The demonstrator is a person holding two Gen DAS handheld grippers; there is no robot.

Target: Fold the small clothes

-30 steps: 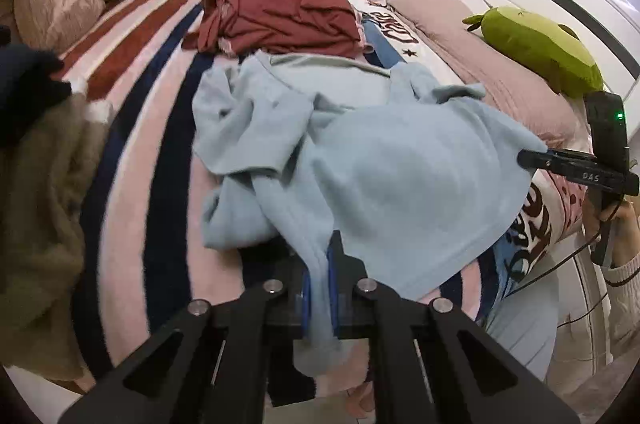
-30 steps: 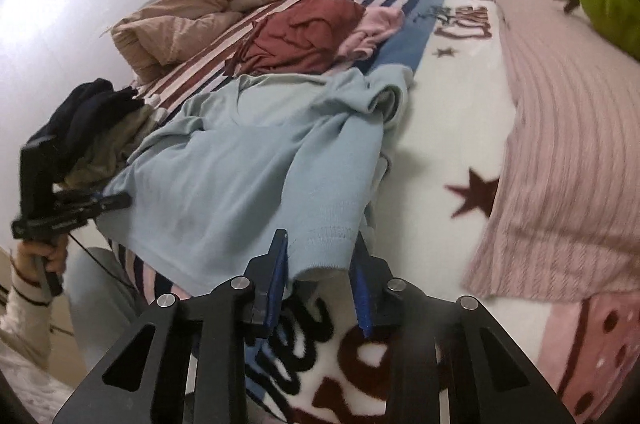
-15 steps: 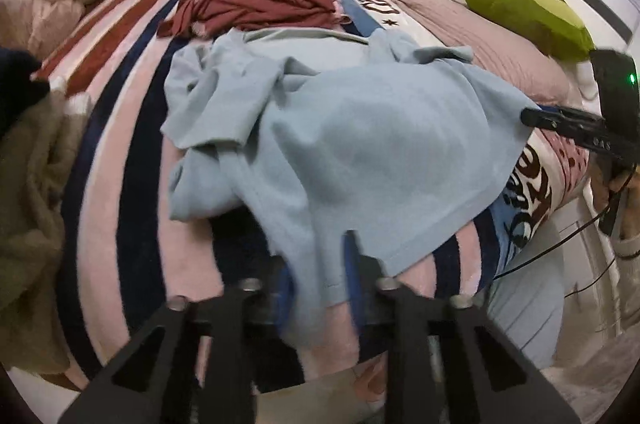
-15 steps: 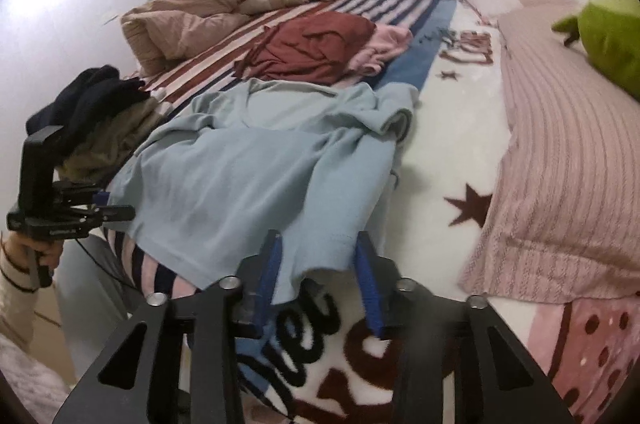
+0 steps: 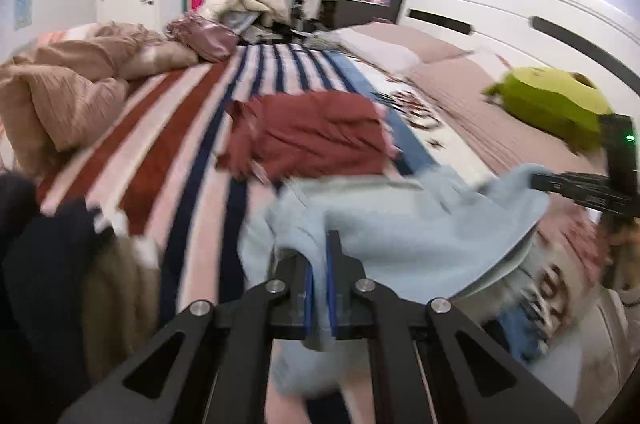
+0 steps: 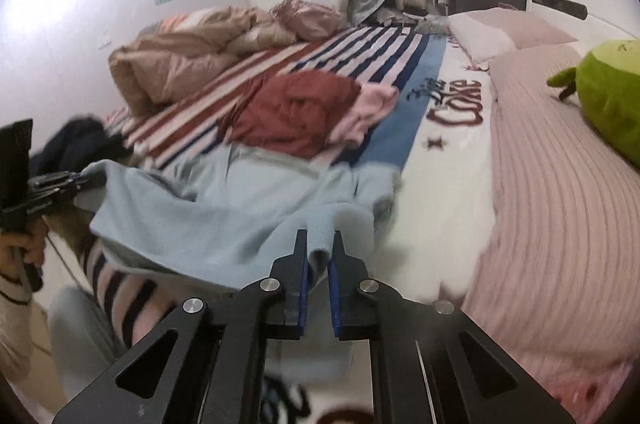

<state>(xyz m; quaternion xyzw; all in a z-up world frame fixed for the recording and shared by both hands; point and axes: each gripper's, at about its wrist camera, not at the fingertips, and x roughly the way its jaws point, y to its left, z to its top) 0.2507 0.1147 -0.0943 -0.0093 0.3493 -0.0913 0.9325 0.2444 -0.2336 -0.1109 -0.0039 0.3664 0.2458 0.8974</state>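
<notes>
A light blue top [image 5: 404, 236] lies on the striped bed, its near hem raised off the bed. My left gripper [image 5: 319, 256] is shut on one corner of the hem. My right gripper [image 6: 320, 248] is shut on the other corner of the light blue top [image 6: 224, 216]. The cloth hangs stretched between both grippers. Each view shows the other gripper at its edge: the right gripper [image 5: 560, 183] and the left gripper [image 6: 76, 181]. The far part with the collar still rests on the bed.
A dark red garment [image 5: 312, 135] lies on the striped blanket [image 5: 168, 151] beyond the blue top, with a pink piece [image 6: 368, 111] beside it. Dark and tan clothes [image 5: 60, 264] are piled left. A green plush [image 5: 552, 103] lies right. A brown duvet [image 6: 180, 63] is bunched far left.
Both grippers have lifted the blue top's hem up and carried it toward the far end of the bed. The cloth now bulges and folds over itself; the views are motion-blurred.
</notes>
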